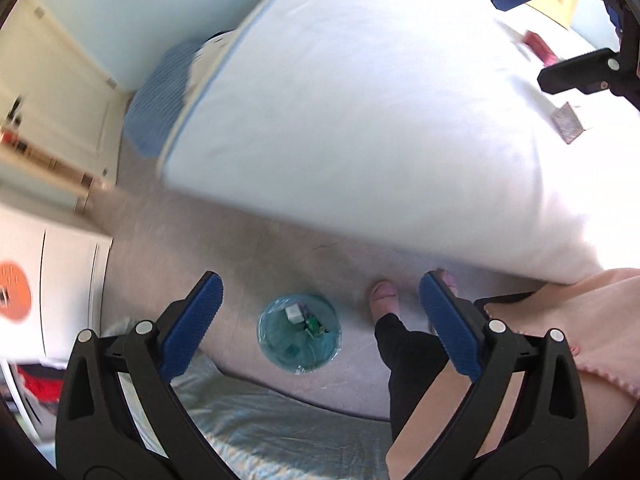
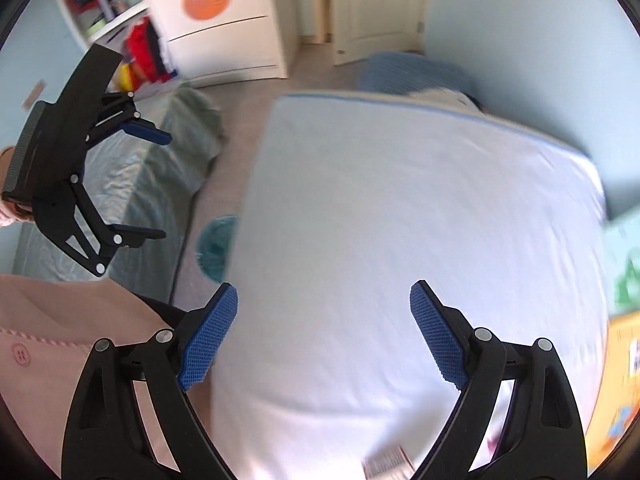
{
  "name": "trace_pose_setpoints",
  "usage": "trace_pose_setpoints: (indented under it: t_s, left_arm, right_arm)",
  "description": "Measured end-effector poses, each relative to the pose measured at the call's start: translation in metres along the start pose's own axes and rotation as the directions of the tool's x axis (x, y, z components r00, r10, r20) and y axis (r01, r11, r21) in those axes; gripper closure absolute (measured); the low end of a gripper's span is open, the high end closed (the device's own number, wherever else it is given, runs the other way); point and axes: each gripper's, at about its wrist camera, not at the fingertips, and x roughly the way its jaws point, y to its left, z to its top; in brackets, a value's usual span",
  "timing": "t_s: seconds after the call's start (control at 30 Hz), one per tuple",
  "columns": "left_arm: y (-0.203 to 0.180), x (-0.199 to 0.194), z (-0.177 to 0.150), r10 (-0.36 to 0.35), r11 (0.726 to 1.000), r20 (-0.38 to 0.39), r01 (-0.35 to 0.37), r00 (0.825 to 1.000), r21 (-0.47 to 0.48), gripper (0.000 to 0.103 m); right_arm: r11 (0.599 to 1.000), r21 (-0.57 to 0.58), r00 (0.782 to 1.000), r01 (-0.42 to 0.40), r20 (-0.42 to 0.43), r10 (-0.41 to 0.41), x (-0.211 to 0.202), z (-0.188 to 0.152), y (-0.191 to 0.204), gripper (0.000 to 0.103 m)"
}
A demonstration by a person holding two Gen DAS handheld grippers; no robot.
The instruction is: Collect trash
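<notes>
Progress on trash collection, judged from both wrist views.

- Bin [image 1: 299, 333]: small, lined with a teal bag, standing on the floor below and between the left gripper [image 1: 320, 300] fingers. Several scraps are already seen inside: a white piece and some green and purple bits. Part of the job is judged done.
- Left gripper: fingers spread wide, nothing between them.
- Right gripper [image 2: 324, 312]: fingers released, spread wide, nothing held; only the white bed [image 2: 400, 220] is seen between and beyond them.
- Remaining trash, as far as can be told: a small clear wrapper [image 1: 567, 124] lies on the bed, well beyond the left fingers, just beside the right gripper as seen from the left wrist. A red packet [image 1: 540, 46] lies near it, between the right fingers in that view. A blurred striped item [image 2: 386, 465] is seen at the bottom edge of the right wrist view, behind the right fingertips; its nature cannot be told.
- Boxes at the far edge of the bed are blurred; whether they count as trash cannot be told.
- Judgement: the task is partly complete, with at least two pieces left to be picked up from the bed and carried to the bin.
</notes>
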Motion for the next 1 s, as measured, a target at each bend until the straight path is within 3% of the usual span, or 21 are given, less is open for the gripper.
trace_pose_setpoints:
  t_s: [0.37, 0.63, 1.0]
  left_arm:
    - [-0.117, -0.002, 0.064, -0.075, 0.973, 0.03, 0.066, 0.997, 0.22, 0.007]
    - [-0.184, -0.003, 0.103, -0.117, 0.959, 0.026, 0.106, 0.993, 0.262, 0.007]
    - [-0.239, 0.011, 0.139, -0.161, 0.968, -0.011, 0.16, 0.987, 0.195, 0.007]
  right_arm:
    - [0.973, 0.179, 0.989, 0.149, -0.047, -0.143, -0.051, -0.115, -0.083, 0.015]
    - [0.958, 0.228, 0.985, 0.172, -0.067, -0.161, -0.063, -0.176, -0.131, 0.015]
    - [0.969, 0.235, 0.996, 0.073, -0.063, -0.06, -0.024, -0.18, -0.17, 0.015]
